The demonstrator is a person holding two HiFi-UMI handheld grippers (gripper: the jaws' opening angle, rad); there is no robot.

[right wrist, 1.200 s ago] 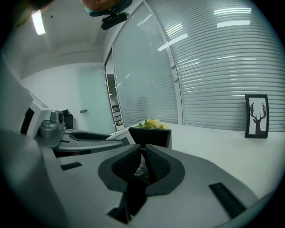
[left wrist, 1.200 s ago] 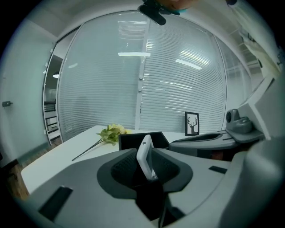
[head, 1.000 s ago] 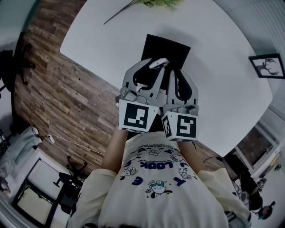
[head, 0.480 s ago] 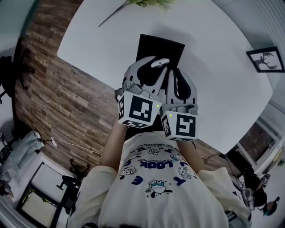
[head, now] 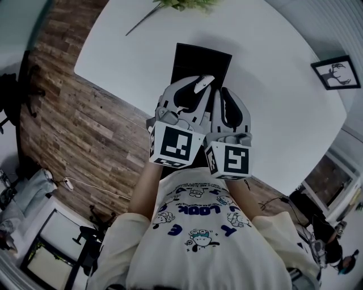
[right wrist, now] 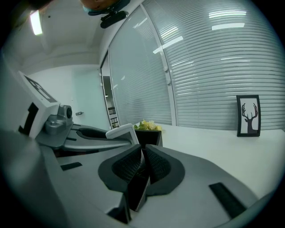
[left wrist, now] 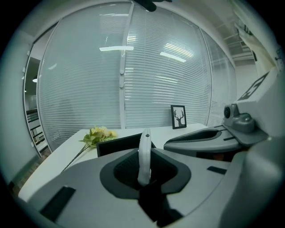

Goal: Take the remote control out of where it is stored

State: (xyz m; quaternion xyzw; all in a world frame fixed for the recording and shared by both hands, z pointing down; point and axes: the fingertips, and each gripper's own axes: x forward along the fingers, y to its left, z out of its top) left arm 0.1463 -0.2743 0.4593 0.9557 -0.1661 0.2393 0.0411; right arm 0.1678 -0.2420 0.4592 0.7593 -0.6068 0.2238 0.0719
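Note:
A slim white remote control [head: 203,82] stands edge-on between the jaws of my left gripper [head: 195,88], which are closing on it just above the open black box [head: 195,55]. In the left gripper view the remote [left wrist: 144,153] rises upright from the pads, with the black box [left wrist: 116,143] behind it. My right gripper [head: 220,93] sits close beside the left one, shut with nothing between its pads. In the right gripper view the remote's end [right wrist: 120,132] shows to the left, next to the box [right wrist: 150,136].
The box stands on a round white table [head: 272,85]. A bunch of yellow flowers [head: 187,4] lies at the table's far edge. A framed deer picture [head: 334,72] stands at the right. Wood floor [head: 74,130] lies to the left.
The left gripper has tilted and shifted slightly with the remote still in its jaws. The right gripper has hardly moved.

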